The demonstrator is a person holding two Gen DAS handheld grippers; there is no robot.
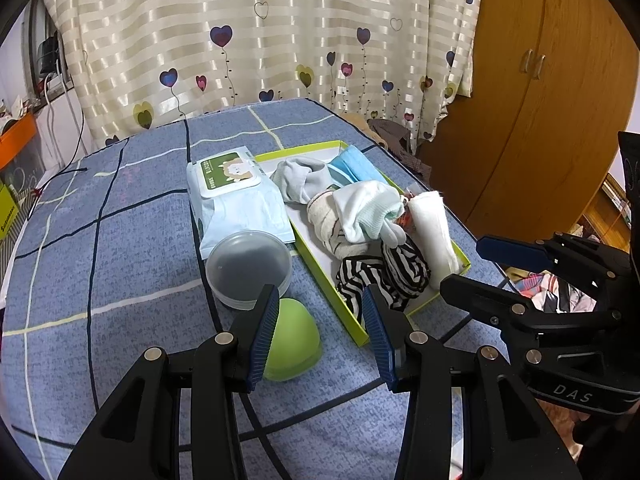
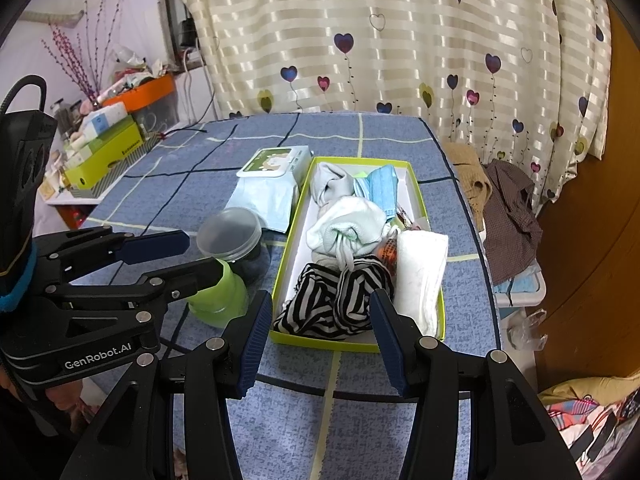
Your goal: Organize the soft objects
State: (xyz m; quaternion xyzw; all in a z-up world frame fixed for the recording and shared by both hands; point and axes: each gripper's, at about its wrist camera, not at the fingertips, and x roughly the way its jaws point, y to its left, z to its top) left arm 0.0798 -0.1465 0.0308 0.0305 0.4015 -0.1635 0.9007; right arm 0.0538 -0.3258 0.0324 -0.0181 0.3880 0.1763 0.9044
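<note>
We see one blue checked table (image 2: 360, 420) carrying one green-rimmed box (image 2: 416, 196) near its right edge, filled with socks, a striped cloth (image 2: 340, 300), one white towel (image 2: 420, 272). Our left gripper (image 1: 320, 320) and right gripper (image 2: 316, 332) hover with jaws apart, empty.

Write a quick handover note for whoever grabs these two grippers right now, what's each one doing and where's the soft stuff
Left gripper: open, empty, hovering near the green dome.
Right gripper: open, empty, above the near end of the green tray.
Done: striped socks, white towel, white socks, grey sock and blue masks lie in the tray.
Left: wipes pack sits outside on the bed, beside the lidded tub; whether it goes in is unclear.
</note>
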